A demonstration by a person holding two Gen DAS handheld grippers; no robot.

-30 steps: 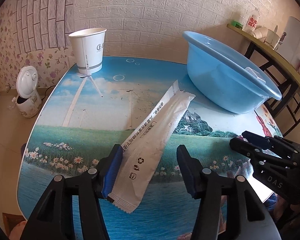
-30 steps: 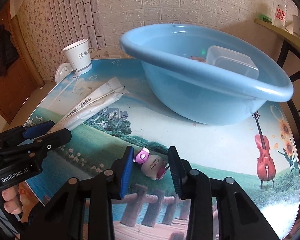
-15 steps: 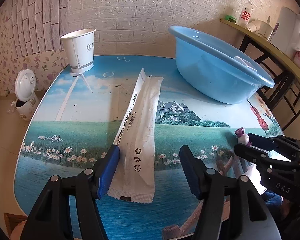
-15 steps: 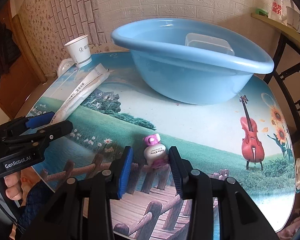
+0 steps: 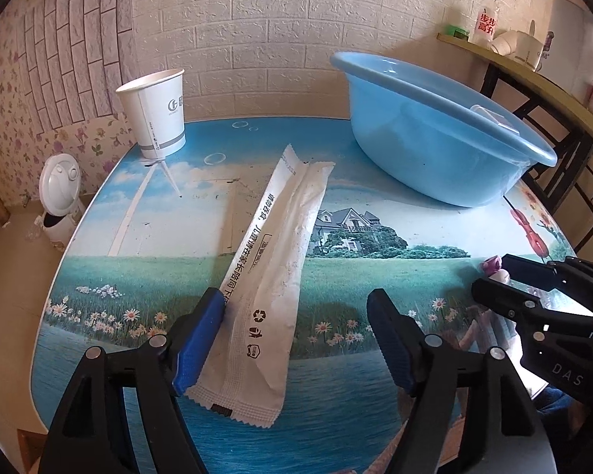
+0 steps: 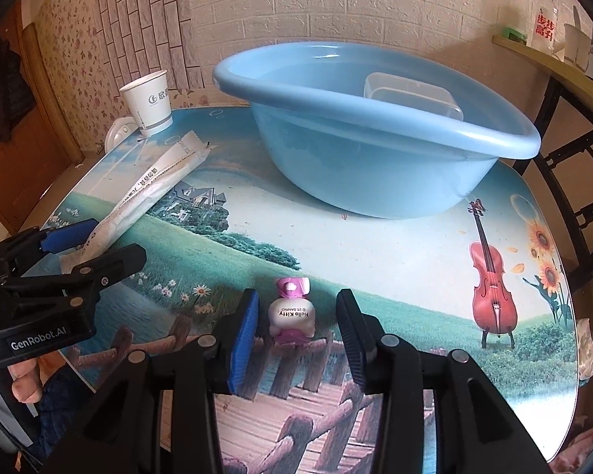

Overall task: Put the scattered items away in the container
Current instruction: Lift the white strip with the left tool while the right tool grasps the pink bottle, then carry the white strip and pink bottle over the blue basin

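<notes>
Progress looks partial, as I judge it: the basin [image 6: 375,134] at 12 o'clock on the counter [image 6: 395,245] already holds a clear box [image 6: 413,94], while three loose things remain outside it. The sachet [image 5: 280,260] lies flat, running from 6 o'clock up toward the middle in the left view. The cup [image 5: 154,112] stands upright at 11 o'clock near the far edge. The small bottle [image 6: 291,312] stands at 6 o'clock in the right view, close to the near edge.

Left tongs [image 5: 296,339] have just been opening; the jaws stand wide and released, the sachet's near end between them, its left border against the left pad and the right pad well clear. Right tongs [image 6: 296,328] have also just been opening and are released, straddling the bottle with a gap on each side.

Room for moving: the stretch between both tongs and the basin is bare, so a lift toward 12 o'clock looks unobstructed. The basin's raised rim must be cleared first. Both tongs sit side by side near the counter's front edge, so their paths could crowd.
</notes>
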